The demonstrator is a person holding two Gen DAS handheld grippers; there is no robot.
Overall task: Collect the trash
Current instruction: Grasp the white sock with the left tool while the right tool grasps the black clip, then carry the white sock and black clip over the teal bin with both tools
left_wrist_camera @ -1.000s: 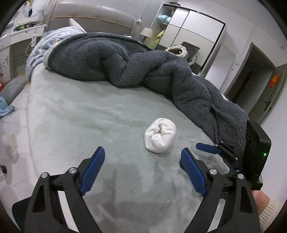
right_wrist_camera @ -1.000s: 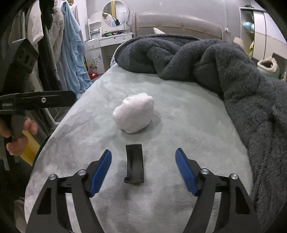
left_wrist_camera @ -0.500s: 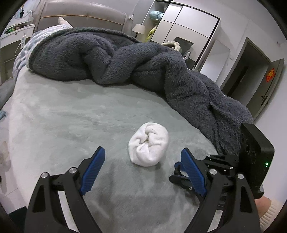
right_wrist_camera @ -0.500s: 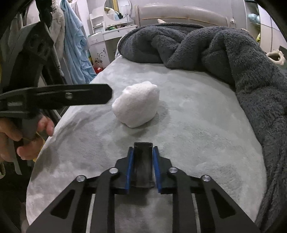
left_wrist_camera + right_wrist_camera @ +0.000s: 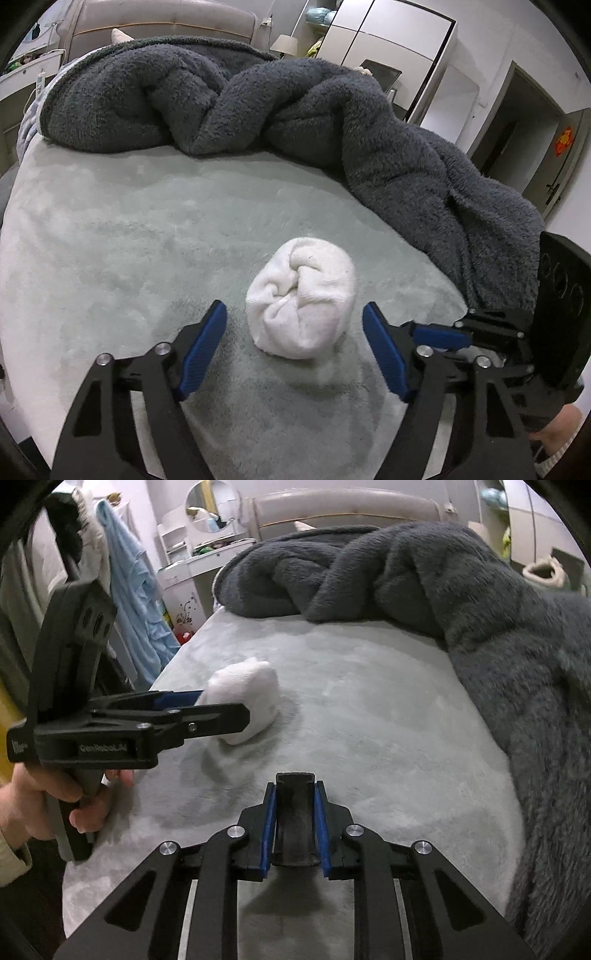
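Left claw (image 5: 291, 343) closing around the soft white balled-up cloth wad (image 5: 301, 299), pads not yet touching.
Light and squashy: pinch across its middle; right claw (image 5: 294, 823) clamped on a stiff black curved plastic piece (image 5: 295, 818).

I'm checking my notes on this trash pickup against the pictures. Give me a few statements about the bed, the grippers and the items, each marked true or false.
1. The right gripper is shut on a small black curved piece. True.
2. The left gripper already pinches the white rolled bundle. False: its jaws have just been closing, but the blue pads still stand clear on either side of the bundle.
3. The bundle lies on the grey-green bed cover. True.
4. The dark grey blanket covers the bundle. False: it is heaped farther back, apart from the bundle.
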